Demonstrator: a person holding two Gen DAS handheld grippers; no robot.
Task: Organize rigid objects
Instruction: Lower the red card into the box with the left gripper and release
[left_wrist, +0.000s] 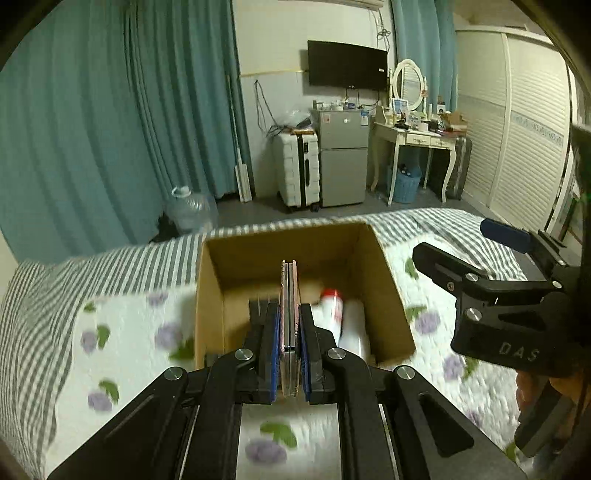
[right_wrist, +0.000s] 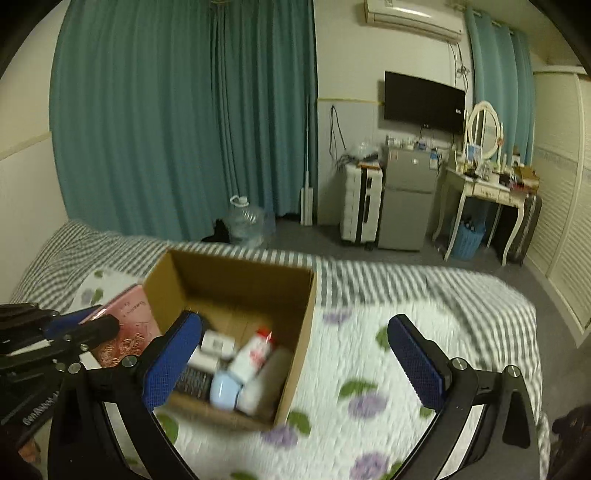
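My left gripper (left_wrist: 289, 314) is shut on a thin pink notebook (left_wrist: 289, 295), held on edge above the near rim of an open cardboard box (left_wrist: 291, 236) on the bed. In the right wrist view the notebook (right_wrist: 127, 325) shows its pink cover just left of the box (right_wrist: 236, 273), with the left gripper (right_wrist: 92, 325) clamped on it. Inside the box lie a white bottle with a red cap (right_wrist: 255, 354), a pale blue item (right_wrist: 223, 391) and small white boxes (right_wrist: 218, 343). My right gripper (right_wrist: 295, 350) is open and empty, over the box's right side.
The box stands on a white quilt with purple flowers (right_wrist: 369, 369) over a grey striped sheet (right_wrist: 406, 284). Beyond the bed are teal curtains, a water jug (right_wrist: 247, 218), a white suitcase (right_wrist: 360, 203), a small fridge (right_wrist: 406, 199) and a dressing table (right_wrist: 484, 188).
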